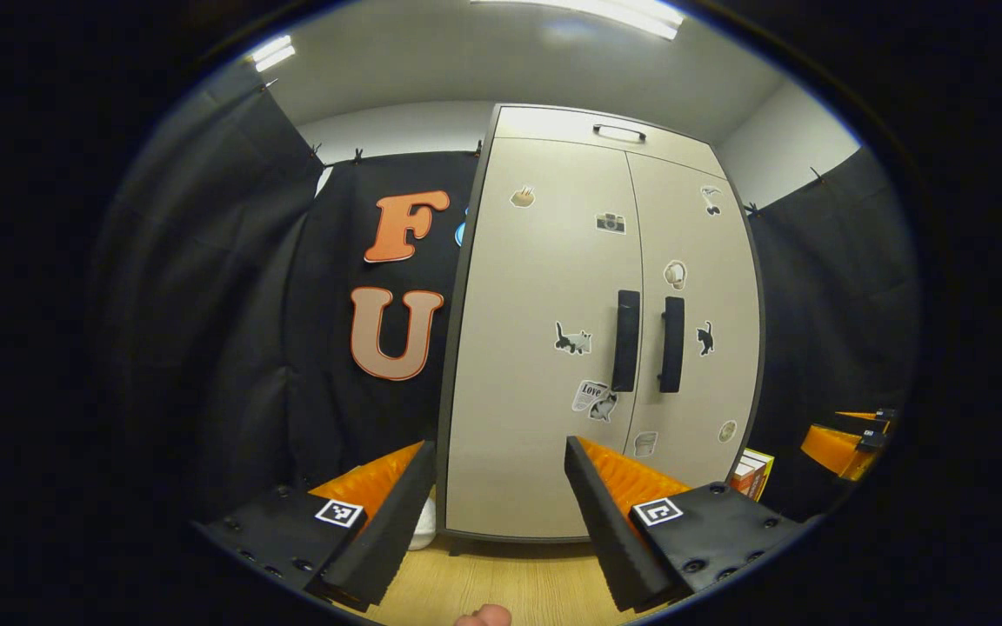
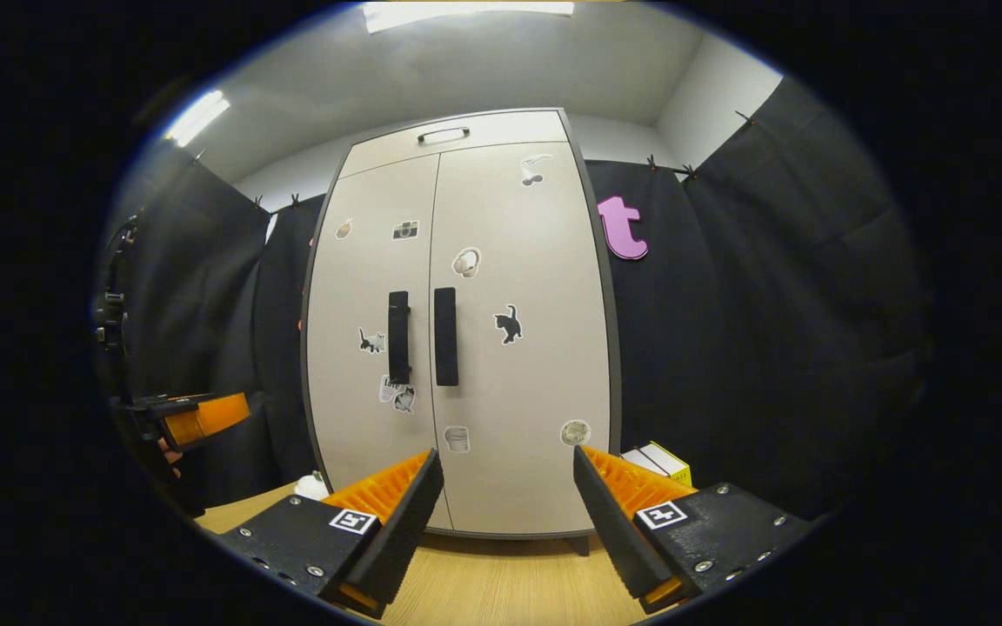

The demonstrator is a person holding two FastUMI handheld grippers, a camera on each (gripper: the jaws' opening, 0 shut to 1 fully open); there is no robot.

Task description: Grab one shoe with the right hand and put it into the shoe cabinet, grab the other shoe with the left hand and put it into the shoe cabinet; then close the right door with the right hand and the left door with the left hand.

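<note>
My shoe cabinet (image 2: 501,348) shows smooth, matt panels dotted with paper stickers (image 2: 508,324). Below, the floor (image 2: 501,591) looks wood-grained; dark cloth (image 2: 744,348) drapes the booth.

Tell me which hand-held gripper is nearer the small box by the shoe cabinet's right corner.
Right. The right hand-held gripper has the small box just right of its fingers; the left hand-held gripper stands toward the shoe cabinet's other side.

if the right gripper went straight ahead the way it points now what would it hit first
Most likely the cabinet's right door, low down; both doors look shut. The right gripper is open and empty, with only bare floor ahead. Depth is hard to judge.
</note>
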